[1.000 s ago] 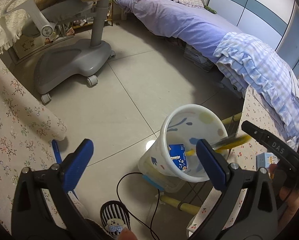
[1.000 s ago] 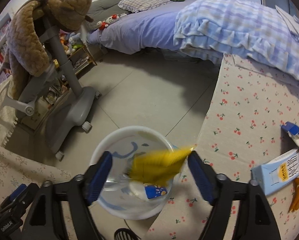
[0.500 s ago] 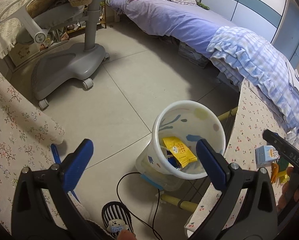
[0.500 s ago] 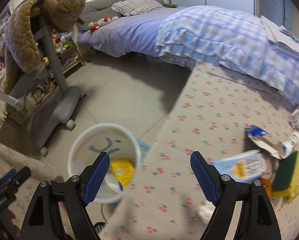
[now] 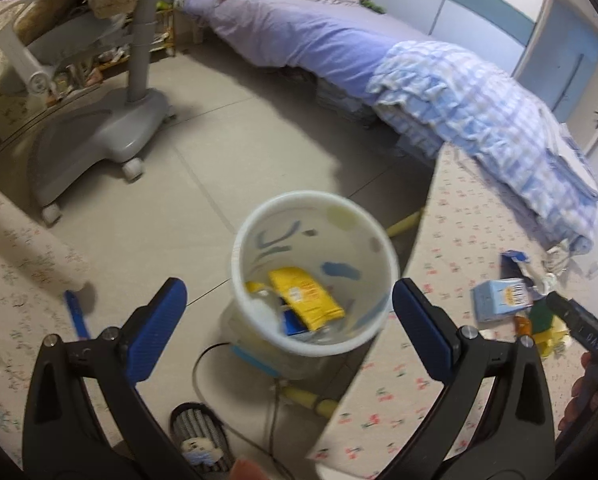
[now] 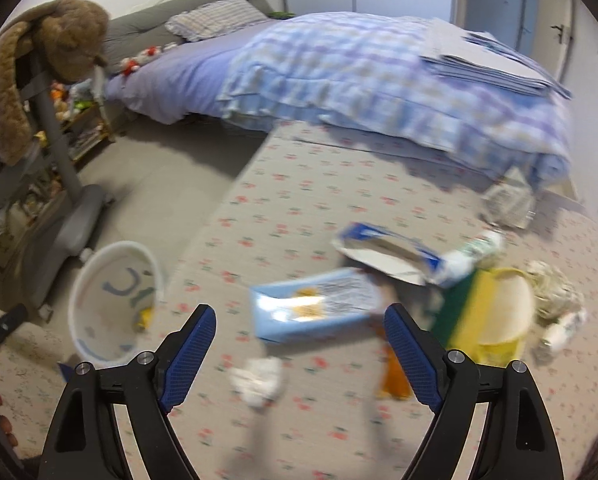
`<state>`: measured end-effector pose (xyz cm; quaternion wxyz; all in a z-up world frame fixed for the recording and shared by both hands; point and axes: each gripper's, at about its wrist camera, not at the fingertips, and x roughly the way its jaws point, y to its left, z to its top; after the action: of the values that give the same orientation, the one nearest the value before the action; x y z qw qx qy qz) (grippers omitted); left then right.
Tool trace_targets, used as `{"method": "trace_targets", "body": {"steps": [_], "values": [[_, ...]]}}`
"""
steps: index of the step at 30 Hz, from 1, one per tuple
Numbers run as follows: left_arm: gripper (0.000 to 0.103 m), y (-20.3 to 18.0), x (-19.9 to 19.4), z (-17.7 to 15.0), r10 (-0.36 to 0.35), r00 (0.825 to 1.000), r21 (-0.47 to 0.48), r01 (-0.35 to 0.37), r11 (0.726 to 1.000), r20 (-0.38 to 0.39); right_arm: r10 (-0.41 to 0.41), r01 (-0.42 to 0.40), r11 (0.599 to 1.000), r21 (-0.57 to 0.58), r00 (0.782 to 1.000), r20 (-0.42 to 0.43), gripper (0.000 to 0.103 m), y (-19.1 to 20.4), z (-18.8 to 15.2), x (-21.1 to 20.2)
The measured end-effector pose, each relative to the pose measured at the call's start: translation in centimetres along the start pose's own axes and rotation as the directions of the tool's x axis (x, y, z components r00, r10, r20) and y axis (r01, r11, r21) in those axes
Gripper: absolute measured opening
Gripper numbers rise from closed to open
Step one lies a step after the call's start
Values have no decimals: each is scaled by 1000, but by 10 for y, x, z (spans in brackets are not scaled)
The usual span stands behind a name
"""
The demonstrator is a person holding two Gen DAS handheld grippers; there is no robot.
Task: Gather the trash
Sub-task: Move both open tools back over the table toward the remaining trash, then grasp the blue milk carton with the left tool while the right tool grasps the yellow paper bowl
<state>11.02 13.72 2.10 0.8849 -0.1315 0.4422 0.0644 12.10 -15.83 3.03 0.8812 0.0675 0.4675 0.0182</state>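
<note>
Your right gripper [image 6: 297,350], now spread empty, has dropped the yellow packet [image 5: 305,298] into the bin [image 5: 315,272]; light-blue carton [image 6: 315,306] beside the bin comes next.

1. Bin [image 5: 315,216] ahead of the left claw: white, blue and yellow marks.
2. Packet [image 5: 305,296] inside: yellow.
3. Carton [image 6: 313,308] between the right claw's tips: light blue.
4. Tablecloth [image 6: 283,208]: cream, red cherry print.
5. Sponge [image 6: 489,308], right: yellow, green edge (blurred).
6. Quilt [image 6: 379,76] beyond: blue-white check.
</note>
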Motion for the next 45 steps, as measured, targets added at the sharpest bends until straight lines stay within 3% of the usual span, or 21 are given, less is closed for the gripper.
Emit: {"method": "trace_targets", "body": {"steps": [4,9,17,22,25,30,36,39,45], "values": [[102,-28,-1,-3,-7,999,87,4,996,40,-44,43,999,22,999,25,92,-34,-8,-5],[102,-66,6,-5,-45,999,197,43,979,5,-50,52,991,124,999,-15,92,-96,-11,-5],[102,-133,16,-5,-76,996,424,93,901,-56,-22,38,939,342,998,-51,92,-196,-15,-7],[102,-161,31,-12,-81,992,487,116,866,-93,38,8,908,420,994,-103,92,-233,-24,8],[102,-173,43,-16,-96,982,481,165,861,-165,68,0,891,454,989,-132,92,-245,-30,20],[102,-195,55,-20,-113,972,487,202,850,-206,159,-55,848,527,975,-155,92,-256,-36,46],[102,-219,70,-24,-143,958,508,255,823,-250,118,-23,882,471,978,-173,92,-250,-29,52],[102,-232,76,-27,-176,946,531,300,793,-271,107,-13,888,459,978,-180,91,-247,-28,53],[101,-258,92,-35,-215,934,618,350,703,-285,119,-27,904,426,975,-190,84,-239,-30,51]]}}
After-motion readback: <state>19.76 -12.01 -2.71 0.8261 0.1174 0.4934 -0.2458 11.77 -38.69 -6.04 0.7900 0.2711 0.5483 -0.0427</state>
